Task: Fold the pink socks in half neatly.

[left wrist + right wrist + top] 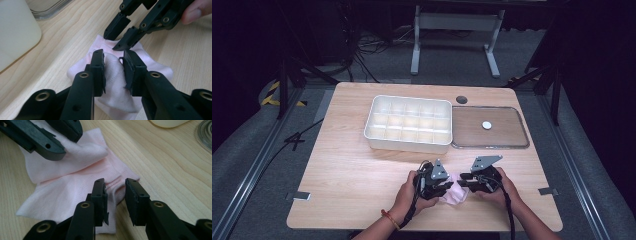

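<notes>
Two grippers: both were held low over the near edge of the tabletop [362, 165], facing each other across a small pink cloth.
Pink cloth [455, 192]: it was laid crumpled on the wood between the two hands, well apart from the tray and the lid; partly folded over itself, as was seen in the right gripper view [75, 177].
Left gripper [113, 66]: its jaws were set slightly apart with a raised fold of the cloth [112, 75] bunched between them; the fabric was seen against the inner faces of both jaws, though whether it was firmly pinched could not be told. In the high view it was seen at the left of the cloth [443, 188].
Right gripper [115, 191]: its jaws were spread a little, straddling the ribbed edge of the cloth without being pressed on it; a gap was seen on the right side. In the high view it was found just right of the cloth [466, 179].
White tray [409, 122]: a tray divided into many compartments was placed toward the far middle of the tabletop.
Clear lid [490, 127]: it was laid flat just beside the tray, on its right, with a small white disc [486, 125] on it.
</notes>
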Tool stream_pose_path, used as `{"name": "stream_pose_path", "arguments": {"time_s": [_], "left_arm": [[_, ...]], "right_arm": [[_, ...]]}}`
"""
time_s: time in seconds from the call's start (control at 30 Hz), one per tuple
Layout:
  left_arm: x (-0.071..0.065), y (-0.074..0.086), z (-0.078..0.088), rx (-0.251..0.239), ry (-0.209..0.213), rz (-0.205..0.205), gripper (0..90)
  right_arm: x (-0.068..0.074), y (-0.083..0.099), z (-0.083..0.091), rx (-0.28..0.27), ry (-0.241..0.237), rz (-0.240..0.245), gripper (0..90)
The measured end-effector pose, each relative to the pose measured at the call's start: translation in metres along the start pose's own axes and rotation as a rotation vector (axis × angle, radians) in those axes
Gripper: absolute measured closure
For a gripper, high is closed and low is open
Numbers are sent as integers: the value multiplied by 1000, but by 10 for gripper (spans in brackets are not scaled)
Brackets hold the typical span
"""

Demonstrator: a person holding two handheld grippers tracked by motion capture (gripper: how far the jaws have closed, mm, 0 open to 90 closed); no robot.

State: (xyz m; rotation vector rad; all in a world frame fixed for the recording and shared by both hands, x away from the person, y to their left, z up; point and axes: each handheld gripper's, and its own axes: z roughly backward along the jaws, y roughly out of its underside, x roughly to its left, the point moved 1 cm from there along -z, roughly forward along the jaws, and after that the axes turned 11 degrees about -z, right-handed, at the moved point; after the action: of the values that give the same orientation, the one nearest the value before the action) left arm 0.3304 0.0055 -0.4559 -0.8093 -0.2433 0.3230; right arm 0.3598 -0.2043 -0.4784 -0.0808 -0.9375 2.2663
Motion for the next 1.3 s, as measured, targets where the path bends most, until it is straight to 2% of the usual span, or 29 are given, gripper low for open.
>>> {"name": "stream_pose_path", "arguments": {"time_s": [0.1, 0.2, 0.23, 0.4, 0.53, 0.67, 0.73, 0.93, 1.0, 1.03, 1.17, 1.3], "left_arm": [[2, -2, 5, -29, 7, 11, 673], [5, -5, 15, -52, -1, 10, 657], [9, -5, 24, -74, -9, 19, 660], [16, 3, 38, -80, -17, 34, 707], [16, 17, 37, -40, -1, 32, 750], [7, 27, 24, 20, 44, -13, 768], [2, 28, 19, 31, 60, -23, 768], [-3, 32, 12, 58, 63, -44, 761], [-3, 34, 10, 61, 62, -41, 759], [-3, 35, 10, 64, 62, -44, 756], [-4, 37, 8, 73, 56, -48, 752], [-4, 37, 7, 75, 55, -45, 750]], "right_arm": [[0, 0, 0, 0, 0, -2, 701], [0, 0, 0, -2, 1, -1, 701], [0, 0, 0, -1, 1, 1, 701], [0, 0, 0, -2, 1, 0, 702], [0, 0, 0, -1, 1, 1, 701], [0, 0, 0, -1, 0, -1, 701], [0, 0, 0, -1, 1, 0, 701], [-1, 1, 1, -5, -10, -15, 707], [-1, -1, 5, -22, -11, -4, 732], [0, -4, 12, -64, -17, -7, 747], [3, -10, 23, -129, -18, -6, 767], [19, -19, 35, -206, -47, 29, 786]]}}
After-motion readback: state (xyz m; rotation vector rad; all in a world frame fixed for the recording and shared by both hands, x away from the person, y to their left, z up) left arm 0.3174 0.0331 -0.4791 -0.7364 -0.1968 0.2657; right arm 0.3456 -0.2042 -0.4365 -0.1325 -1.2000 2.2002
